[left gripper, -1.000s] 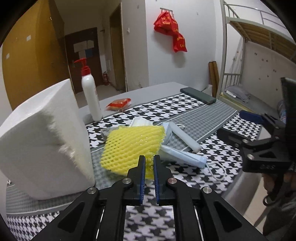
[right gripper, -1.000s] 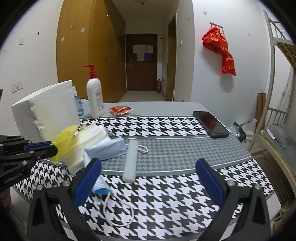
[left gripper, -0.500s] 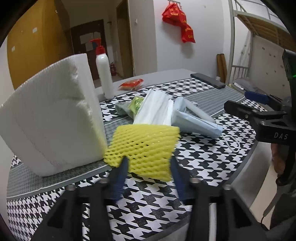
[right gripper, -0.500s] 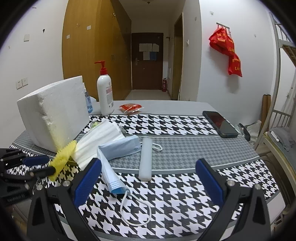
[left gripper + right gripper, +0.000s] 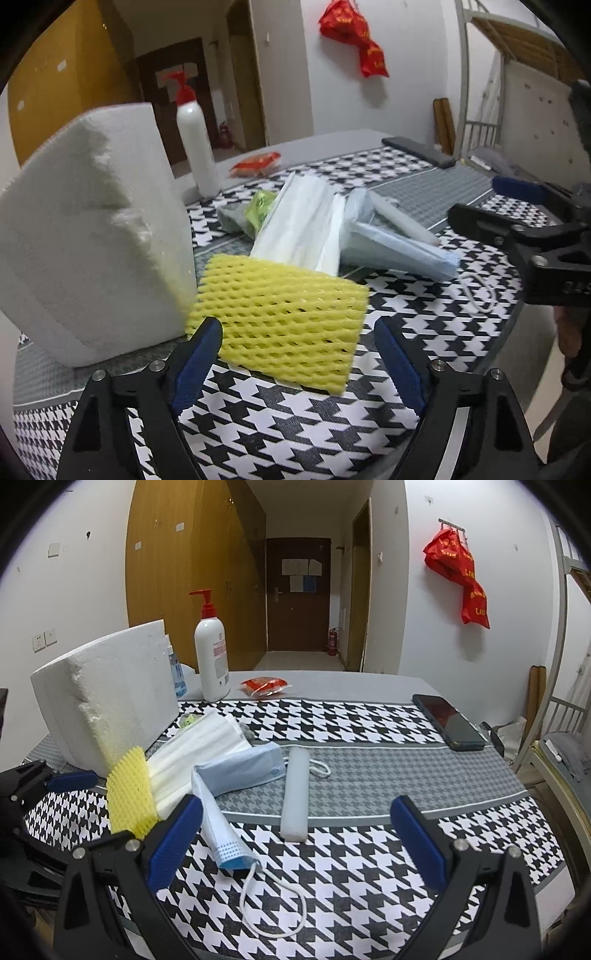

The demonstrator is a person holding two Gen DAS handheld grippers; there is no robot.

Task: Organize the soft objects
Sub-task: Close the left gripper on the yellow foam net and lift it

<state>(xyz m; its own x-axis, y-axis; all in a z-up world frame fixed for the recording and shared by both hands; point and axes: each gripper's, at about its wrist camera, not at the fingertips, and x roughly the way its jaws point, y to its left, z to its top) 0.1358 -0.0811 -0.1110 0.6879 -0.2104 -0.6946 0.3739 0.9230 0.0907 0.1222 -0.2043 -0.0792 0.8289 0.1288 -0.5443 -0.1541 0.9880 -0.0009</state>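
Observation:
A yellow foam net (image 5: 280,314) lies flat on the houndstooth cloth against the big white foam block (image 5: 92,236). My left gripper (image 5: 295,328) is just behind the net. Its jaws are opening, and the net's near edge lies between them without the pads pressing it. Behind the net are a white folded stack (image 5: 303,225), a blue face mask (image 5: 399,247) and a white foam stick (image 5: 295,794). My right gripper (image 5: 297,805) hangs open over the stick and the mask (image 5: 243,768), holding nothing. The net (image 5: 129,794) also shows at the left in the right wrist view.
A white pump bottle (image 5: 212,657) and a red packet (image 5: 264,685) stand at the back of the table. A dark phone (image 5: 448,722) lies at the back right. A green packet (image 5: 260,208) peeks out behind the white stack. A bunk bed frame (image 5: 554,701) stands to the right.
My left gripper went from shut on the yellow net to wide apart and sank lower. The net now rests on the cloth beside the foam block. The right gripper has stayed put.

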